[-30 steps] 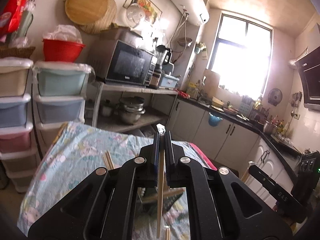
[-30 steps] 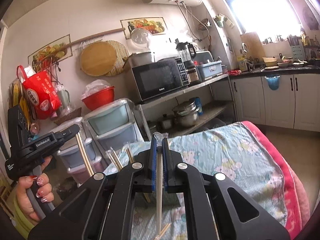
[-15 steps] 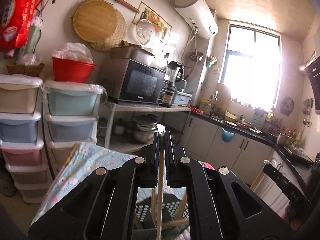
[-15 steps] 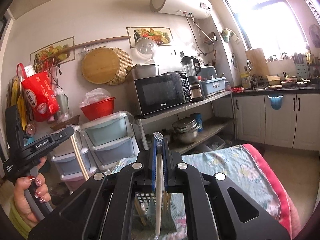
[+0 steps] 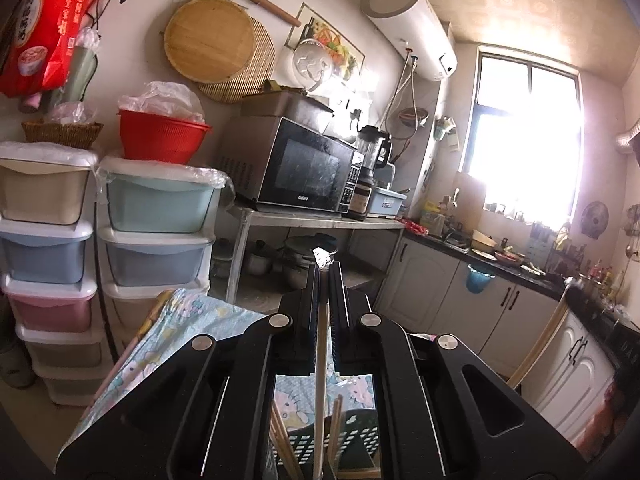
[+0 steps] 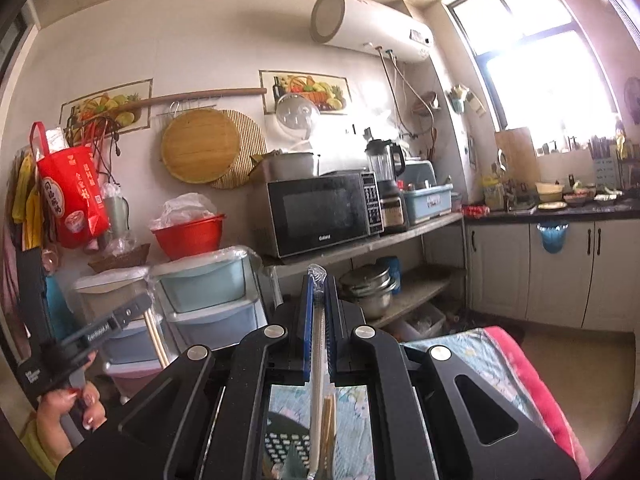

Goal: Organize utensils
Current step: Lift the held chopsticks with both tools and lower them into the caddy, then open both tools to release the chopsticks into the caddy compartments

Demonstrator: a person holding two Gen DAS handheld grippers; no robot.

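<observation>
My left fingers (image 5: 324, 280) pinch one pale chopstick (image 5: 320, 392), hanging upright over the black basket (image 5: 352, 436) of chopsticks on the near worktop. My right fingers (image 6: 318, 292) clamp a plastic-wrapped chopstick (image 6: 317, 380), also upright, above the same basket (image 6: 280, 446).

A pale blue cartoon-print cloth (image 5: 192, 332) with a pink border covers the table, a dark green perforated basket (image 5: 352, 438) holds tan wooden chopsticks (image 5: 334, 430), and blue pads (image 6: 307, 320) line the black right gripper (image 6: 318, 312).

Matt black plastic tongs (image 5: 324, 280), glossy plastic-wrapped chopstick (image 6: 318, 344), printed cloth (image 5: 192, 328).
</observation>
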